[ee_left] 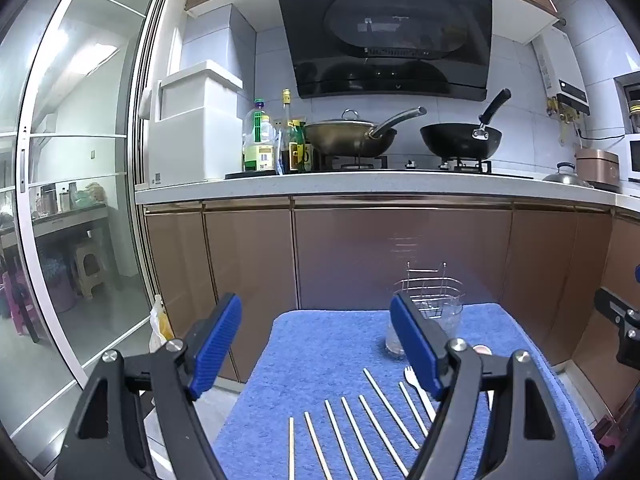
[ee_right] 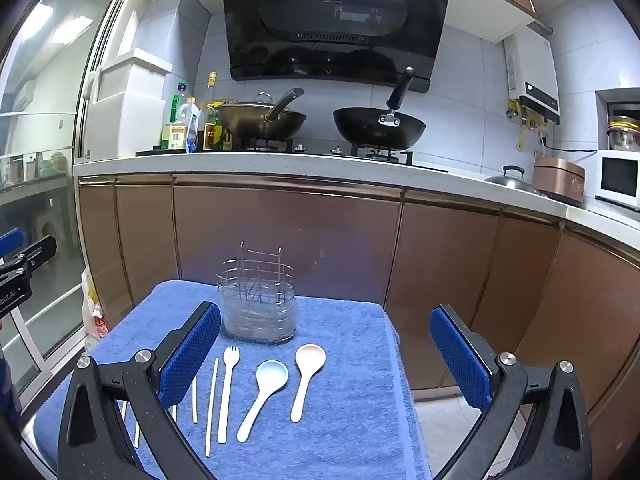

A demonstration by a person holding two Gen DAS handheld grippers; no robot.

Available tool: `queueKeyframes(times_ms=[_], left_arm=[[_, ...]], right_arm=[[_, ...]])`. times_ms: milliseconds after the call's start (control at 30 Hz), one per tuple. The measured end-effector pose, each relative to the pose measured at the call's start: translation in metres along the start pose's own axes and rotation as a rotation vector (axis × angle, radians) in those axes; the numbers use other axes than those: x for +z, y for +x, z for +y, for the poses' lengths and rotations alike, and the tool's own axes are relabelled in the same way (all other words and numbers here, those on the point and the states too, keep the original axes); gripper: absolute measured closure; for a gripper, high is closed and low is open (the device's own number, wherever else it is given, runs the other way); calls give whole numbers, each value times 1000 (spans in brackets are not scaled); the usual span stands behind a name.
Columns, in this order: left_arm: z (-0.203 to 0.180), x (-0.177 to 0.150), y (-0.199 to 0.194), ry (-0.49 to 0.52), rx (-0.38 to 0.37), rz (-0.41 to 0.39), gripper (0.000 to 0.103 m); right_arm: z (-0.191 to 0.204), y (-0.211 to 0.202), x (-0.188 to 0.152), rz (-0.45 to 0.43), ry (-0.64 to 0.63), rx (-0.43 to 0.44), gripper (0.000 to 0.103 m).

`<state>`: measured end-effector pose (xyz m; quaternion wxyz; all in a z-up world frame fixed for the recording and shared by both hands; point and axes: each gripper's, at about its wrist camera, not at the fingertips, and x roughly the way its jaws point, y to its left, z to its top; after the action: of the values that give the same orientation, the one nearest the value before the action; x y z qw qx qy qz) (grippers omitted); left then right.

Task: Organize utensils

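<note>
We hold both grippers, left (ee_left: 316, 344) and right (ee_right: 326, 356), spread wide and empty above the towel (ee_right: 352, 420), ready to choose. In the lower centre, chopsticks (ee_left: 360, 432), fork (ee_right: 228, 392) and two spoons (ee_right: 264, 396) lie in a row, easy to pick singly. Beyond them at mid-frame stands the empty caddy (ee_right: 259, 304), likely their destination.

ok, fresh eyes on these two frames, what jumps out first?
The blue towel fills the foreground, with a white fork, a blue spoon and a pink spoon laid side by side, chopsticks in a row to their left. Behind them stands a wire utensil holder, apparently empty. Left gripper and right gripper both hover open, holding nothing.
</note>
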<state>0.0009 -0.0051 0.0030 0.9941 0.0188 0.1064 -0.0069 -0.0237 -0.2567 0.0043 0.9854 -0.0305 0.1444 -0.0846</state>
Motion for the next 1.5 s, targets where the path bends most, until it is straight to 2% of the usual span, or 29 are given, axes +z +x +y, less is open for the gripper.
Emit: queueKeyframes(times_ms=[167,333,500,767,933,1233,1500], left_arm=[[0,0,-1,-5,2,-17,27],[3,2,2,-21,-21,13,27],[11,5,2,-40,-12,6,27],[19,9,0,-64,-4,-13,27],[25,9,0,-73,20,-27,27],[44,3,19,-106,51,61,27],[48,-12,44,-112,41,187,27]], right_arm=[[-3,-1,0,-11,13,-28,0],[-6,-3,-1,-22,17,-56,0],[-9,-4,0,-25,27,-44,0],[-14,-5,3,-42,53,22,0],[-14,-4,2,-44,47,28,0],[-22,4,0,-53,40,31,0],[-19,27,-5,27,13,57,0]])
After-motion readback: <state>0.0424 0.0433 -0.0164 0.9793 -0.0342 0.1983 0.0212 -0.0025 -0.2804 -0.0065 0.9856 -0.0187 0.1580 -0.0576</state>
